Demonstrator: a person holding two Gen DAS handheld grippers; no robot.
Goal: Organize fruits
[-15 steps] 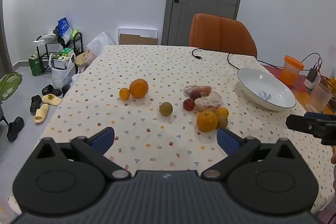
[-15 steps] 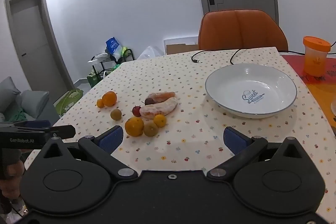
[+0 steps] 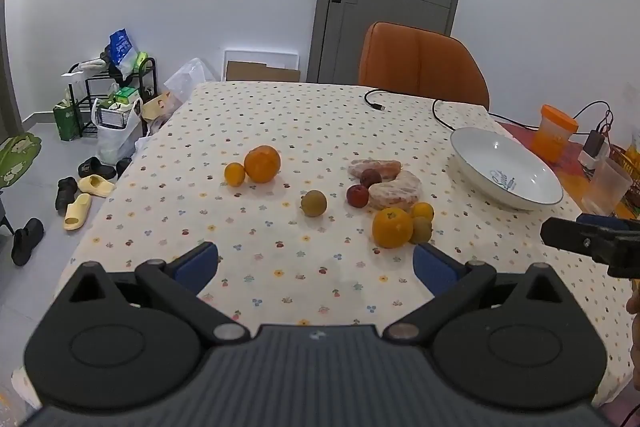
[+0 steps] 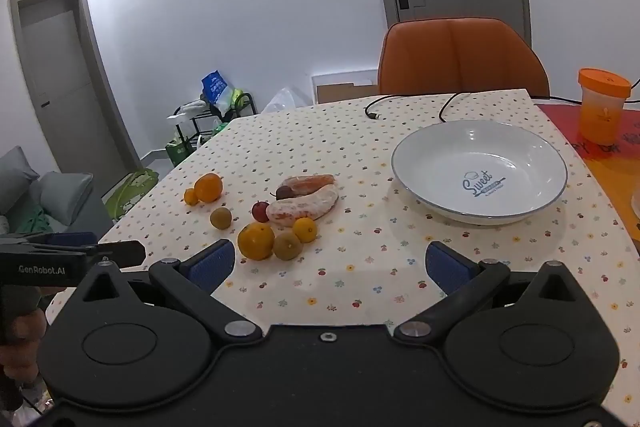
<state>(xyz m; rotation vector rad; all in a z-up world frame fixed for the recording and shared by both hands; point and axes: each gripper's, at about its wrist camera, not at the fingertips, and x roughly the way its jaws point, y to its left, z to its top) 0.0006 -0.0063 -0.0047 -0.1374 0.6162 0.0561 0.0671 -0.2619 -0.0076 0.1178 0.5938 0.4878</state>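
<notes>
Loose fruit lies on the dotted tablecloth (image 3: 280,267). An orange (image 3: 262,163) and a small orange (image 3: 234,174) sit left, a green-brown fruit (image 3: 313,203) in the middle. To the right lie two peeled citrus pieces (image 3: 394,189), two small red fruits (image 3: 357,195), an orange (image 3: 392,227) and two small fruits. The white bowl (image 4: 480,173) is empty. My left gripper (image 3: 316,263) hovers open over the table's near edge, short of the fruit. My right gripper (image 4: 328,263) is open too, with the orange (image 4: 256,241) just past its left finger.
An orange chair (image 3: 420,65) stands at the far side. A black cable (image 3: 400,103) crosses the far table. An orange-lidded cup (image 4: 604,105) and a clear container (image 3: 608,187) stand right of the bowl. Shoes and a rack (image 3: 108,91) are on the floor at left.
Both grippers have shifted only slightly; the fruit and bowl have not moved.
</notes>
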